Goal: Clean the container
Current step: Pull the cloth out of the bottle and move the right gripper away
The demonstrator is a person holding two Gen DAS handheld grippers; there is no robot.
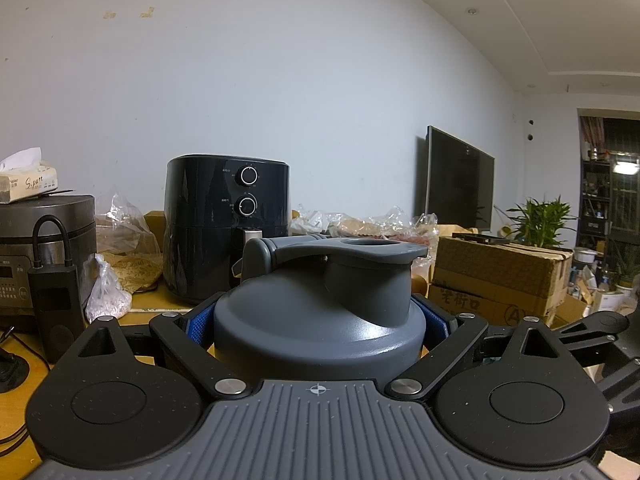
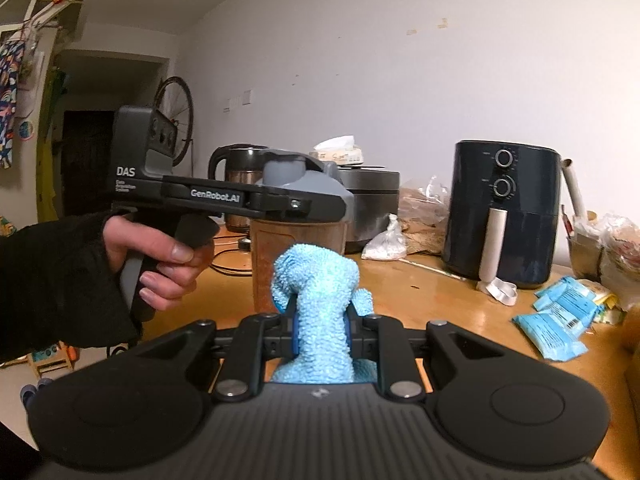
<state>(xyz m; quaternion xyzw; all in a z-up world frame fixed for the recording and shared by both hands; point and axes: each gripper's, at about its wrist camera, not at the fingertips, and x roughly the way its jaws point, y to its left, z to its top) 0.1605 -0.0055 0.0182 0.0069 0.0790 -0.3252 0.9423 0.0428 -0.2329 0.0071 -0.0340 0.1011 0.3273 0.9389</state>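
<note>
left gripper (image 2: 316, 200) body read "das", its arm "genrobot.ai"; tissue box (image 1: 26, 184) read "s.pure"; cardboard box (image 1: 496, 280) bore circled "a"

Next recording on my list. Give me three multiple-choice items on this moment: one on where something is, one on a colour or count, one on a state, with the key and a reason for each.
1. Where is the black air fryer with two round dials?
A. on the wooden table, against the white wall
B. on the floor
C. on the cardboard box

2. What colour is the fluffy cloth in the right claw?
A. red
B. light blue
C. white

3. How does the left claw stand?
A. open and empty
B. shut on the grey lid of the brown-stained container
C. shut on a tissue box

Key: 1 A, the fryer stands on the wooden table by the wall. 2 B, the cloth between the pads is light blue. 3 B, the blue pads press both sides of the grey lid.
</note>
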